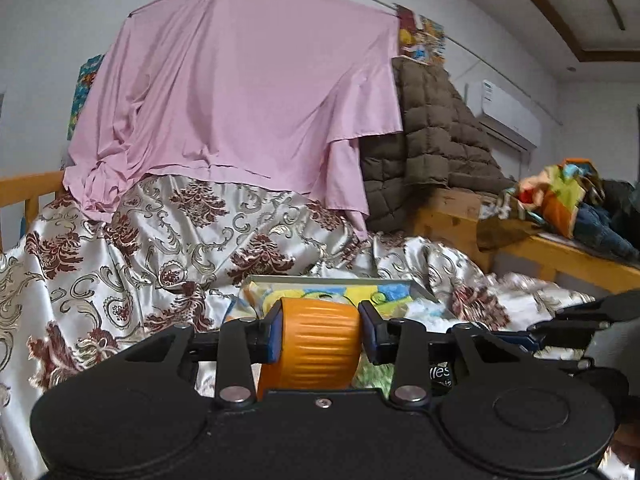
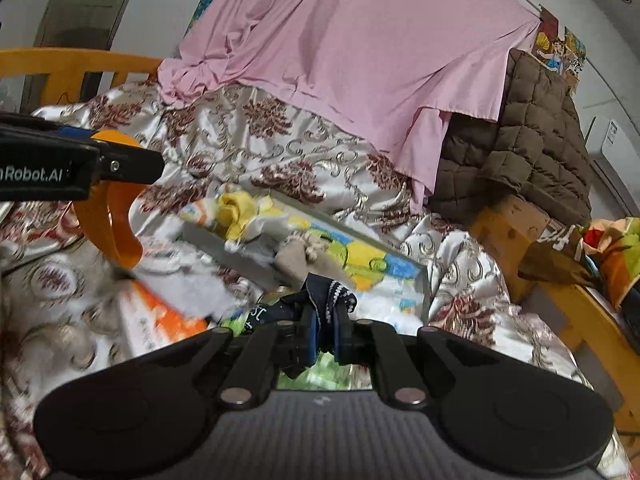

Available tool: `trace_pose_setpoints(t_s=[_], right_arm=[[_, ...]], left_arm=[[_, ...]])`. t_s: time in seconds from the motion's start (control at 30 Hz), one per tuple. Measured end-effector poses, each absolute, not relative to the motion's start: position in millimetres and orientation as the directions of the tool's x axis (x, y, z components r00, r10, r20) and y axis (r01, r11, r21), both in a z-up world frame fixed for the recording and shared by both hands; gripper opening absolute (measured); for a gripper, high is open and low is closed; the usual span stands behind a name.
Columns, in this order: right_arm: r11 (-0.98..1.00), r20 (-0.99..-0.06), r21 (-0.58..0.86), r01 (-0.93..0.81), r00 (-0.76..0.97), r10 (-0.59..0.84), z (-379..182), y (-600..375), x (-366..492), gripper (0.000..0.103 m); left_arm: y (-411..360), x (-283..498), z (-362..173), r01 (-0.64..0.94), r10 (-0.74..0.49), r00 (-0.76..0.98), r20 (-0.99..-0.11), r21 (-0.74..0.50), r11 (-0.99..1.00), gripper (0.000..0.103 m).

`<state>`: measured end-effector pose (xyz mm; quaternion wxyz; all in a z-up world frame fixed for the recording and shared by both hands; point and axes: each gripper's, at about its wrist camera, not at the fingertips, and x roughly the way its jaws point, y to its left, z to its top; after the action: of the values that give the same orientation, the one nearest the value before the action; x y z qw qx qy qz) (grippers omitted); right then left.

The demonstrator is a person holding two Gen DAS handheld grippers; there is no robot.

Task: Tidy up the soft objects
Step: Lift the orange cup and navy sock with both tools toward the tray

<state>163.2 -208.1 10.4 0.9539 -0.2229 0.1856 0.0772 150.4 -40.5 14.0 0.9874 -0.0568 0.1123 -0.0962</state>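
Observation:
My left gripper (image 1: 318, 334) is shut on an orange ribbed band (image 1: 316, 348), held above the bed. The band also shows in the right wrist view (image 2: 116, 232), hanging as a loop from the left gripper (image 2: 120, 160). My right gripper (image 2: 326, 334) is shut on a dark blue patterned sock (image 2: 324, 300). A grey tray (image 2: 224, 248) lined with a colourful cloth lies ahead on the bed; a yellow sock (image 2: 236, 210) and a beige sock (image 2: 298, 258) lie in it. The tray's far rim shows in the left wrist view (image 1: 328, 279).
A silver floral bedspread (image 1: 120, 264) covers the bed. A pink sheet (image 1: 240, 100) and a brown quilted jacket (image 1: 432, 136) hang behind. A wooden bed rail (image 2: 592, 312) with piled clothes (image 1: 568, 196) runs along the right. An orange-white package (image 2: 160, 316) lies left of my right gripper.

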Motion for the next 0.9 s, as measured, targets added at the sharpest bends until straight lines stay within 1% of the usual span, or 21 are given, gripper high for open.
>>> trace_pose_setpoints(t_s=[0.1, 0.2, 0.3, 0.43, 0.63, 0.73, 0.8, 0.83, 0.9], right_arm=[[0.9, -0.355, -0.382, -0.21, 0.933, 0.067, 14.7, -210.7, 187.8, 0.009], [0.922, -0.329, -0.346, -0.175, 0.943, 0.055, 17.7, -216.2, 217.5, 0.009], [0.946, -0.316, -0.291, -0.141, 0.948, 0.044, 20.7, -224.2, 248.4, 0.009], [0.97, -0.323, -0.221, -0.104, 0.946, 0.027, 20.3, -235.5, 287.9, 0.009], [0.984, -0.351, -0.165, -0.069, 0.936, 0.007, 11.4, -248.4, 323.9, 0.01], [0.99, -0.391, -0.127, -0.058, 0.92, 0.003, 2.9, -258.9, 334.1, 0.01], [0.992, -0.4, -0.114, -0.047, 0.917, -0.003, -1.9, -264.6, 335.8, 0.012], [0.993, -0.402, -0.108, -0.043, 0.916, -0.004, -3.9, -266.8, 335.1, 0.013], [0.993, -0.404, -0.111, -0.035, 0.915, -0.013, -7.9, -270.5, 333.3, 0.02]], left_arm=[[-41.9, 178.5, 19.0, 0.166, -0.196, 0.956, -0.22, -0.15, 0.975, 0.04], [-45.6, 213.0, 26.4, 0.173, -0.205, 0.958, -0.199, -0.168, 0.971, 0.04], [-48.2, 253.0, 33.2, 0.191, -0.237, 0.952, -0.195, -0.226, 0.955, 0.04], [-53.5, 306.0, 38.0, 0.216, -0.282, 0.94, -0.194, -0.305, 0.928, 0.04], [-79.2, 374.0, 24.2, 0.232, -0.325, 0.904, -0.276, -0.32, 0.918, 0.04], [-91.2, 393.6, 8.6, 0.241, -0.351, 0.875, -0.334, -0.327, 0.914, 0.04], [-95.5, 399.3, -1.4, 0.237, -0.354, 0.865, -0.356, -0.332, 0.913, 0.04], [-98.0, 401.5, -5.7, 0.236, -0.355, 0.86, -0.366, -0.331, 0.914, 0.04], [-101.5, 402.6, -11.8, 0.237, -0.359, 0.851, -0.383, -0.329, 0.914, 0.04]])
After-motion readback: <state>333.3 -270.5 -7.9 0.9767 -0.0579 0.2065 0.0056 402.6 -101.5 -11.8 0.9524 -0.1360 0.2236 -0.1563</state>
